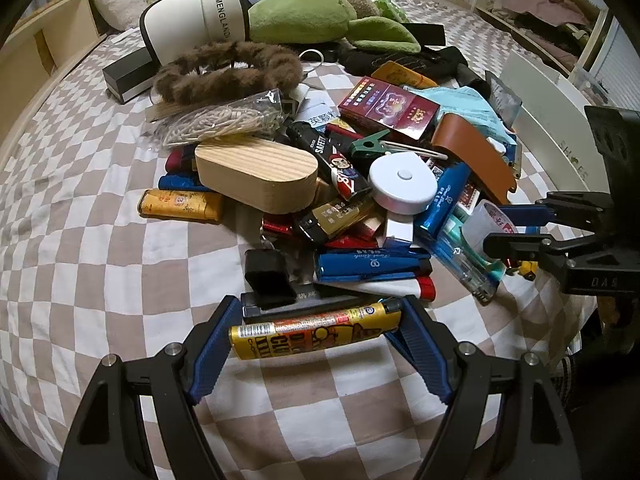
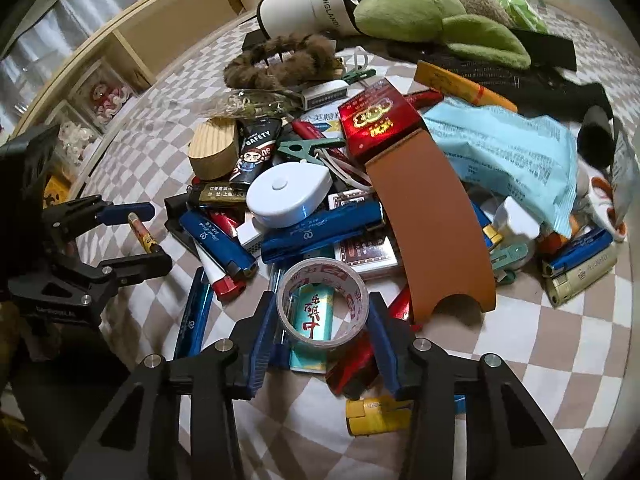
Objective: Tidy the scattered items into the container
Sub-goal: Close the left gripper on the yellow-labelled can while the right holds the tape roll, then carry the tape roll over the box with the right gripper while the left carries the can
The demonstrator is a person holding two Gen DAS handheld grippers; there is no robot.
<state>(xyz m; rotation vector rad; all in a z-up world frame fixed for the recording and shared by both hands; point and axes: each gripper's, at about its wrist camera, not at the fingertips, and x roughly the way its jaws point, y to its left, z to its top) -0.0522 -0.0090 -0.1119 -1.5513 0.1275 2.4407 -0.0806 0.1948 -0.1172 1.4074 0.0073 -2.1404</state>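
Note:
A heap of lighters, cigarette packs and small items lies on the checkered bedspread [image 1: 100,280]. My left gripper [image 1: 316,330] is shut on a yellow lighter [image 1: 316,332], held crosswise between the blue pads at the near edge of the heap; it also shows in the right wrist view [image 2: 146,242]. My right gripper [image 2: 322,314] is shut on a roll of clear tape [image 2: 322,304], resting on the lighters; the roll shows in the left wrist view [image 1: 490,222]. A white container [image 1: 548,120] stands at the far right.
A wooden oval box [image 1: 256,176], a white tape measure [image 1: 402,182], a brown leather strip [image 2: 432,220], a red cigarette pack [image 2: 376,120] and a light blue packet [image 2: 504,156] lie in the heap. A green plush toy [image 1: 304,16] and a white case [image 1: 192,16] sit behind.

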